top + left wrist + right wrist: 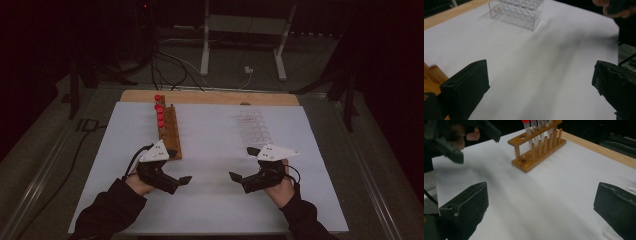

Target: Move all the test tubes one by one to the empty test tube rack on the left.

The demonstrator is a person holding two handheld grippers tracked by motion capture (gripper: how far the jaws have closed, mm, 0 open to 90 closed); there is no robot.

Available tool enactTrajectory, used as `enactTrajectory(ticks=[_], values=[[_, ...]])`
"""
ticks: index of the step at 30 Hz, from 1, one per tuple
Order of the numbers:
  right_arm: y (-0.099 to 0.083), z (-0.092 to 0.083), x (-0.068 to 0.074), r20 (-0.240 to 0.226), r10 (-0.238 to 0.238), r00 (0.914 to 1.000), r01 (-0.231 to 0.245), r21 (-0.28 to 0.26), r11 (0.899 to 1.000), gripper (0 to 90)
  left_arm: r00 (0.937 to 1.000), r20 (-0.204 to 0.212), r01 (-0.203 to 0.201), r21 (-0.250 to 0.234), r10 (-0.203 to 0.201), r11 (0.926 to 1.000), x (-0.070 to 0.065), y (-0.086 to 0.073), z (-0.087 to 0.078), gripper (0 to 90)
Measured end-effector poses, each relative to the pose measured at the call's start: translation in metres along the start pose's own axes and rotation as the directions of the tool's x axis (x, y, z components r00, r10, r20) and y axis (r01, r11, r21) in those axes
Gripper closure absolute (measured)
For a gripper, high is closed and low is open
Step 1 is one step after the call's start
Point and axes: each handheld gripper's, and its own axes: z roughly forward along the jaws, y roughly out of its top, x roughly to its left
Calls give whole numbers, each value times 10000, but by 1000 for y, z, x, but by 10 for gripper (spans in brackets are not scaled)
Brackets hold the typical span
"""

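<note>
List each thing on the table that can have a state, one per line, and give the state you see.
Left tongs: open, nothing between the jaws.
Right tongs: open, nothing between the jaws.
Wooden rack: upright, near holes vacant.
Red-capped tubes: standing upright in the wooden rack's far end, caps on.
Clear plastic rack: upright on the white sheet; whether it holds anything cannot be told.

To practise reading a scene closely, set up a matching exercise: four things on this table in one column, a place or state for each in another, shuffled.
Things:
1. wooden rack
2. clear rack
3. red-capped tubes
4. left gripper

Places or states:
A. standing in the wooden rack's far end
B. open, holding nothing
C. on the sheet's left side
D. on the sheet's right side

Pairs: 1-C, 2-D, 3-A, 4-B
</note>
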Motion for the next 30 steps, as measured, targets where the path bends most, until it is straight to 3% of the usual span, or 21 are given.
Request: enactTrajectory(ticks=[6, 16, 25, 30], values=[[-5, 1, 1, 41, -57, 10000, 57, 106, 9999, 0, 9999, 133, 26, 180, -28, 9998, -8, -21, 2, 18], [-7, -1, -1, 112, -58, 9999, 58, -47, 10000, 0, 9993, -359, 116, 24, -115, 9999, -8, -54, -7, 19], [-10, -4, -5, 255, 32, 9997, -25, -279, 9996, 0, 9958, -909, -77, -151, 63, 9999, -9, -69, -10, 18], [-11, -3, -6, 293, 13, 9996, -4, -300, 9996, 0, 9965, -836, -1, -198, -16, 9998, -7, -70, -8, 18]])
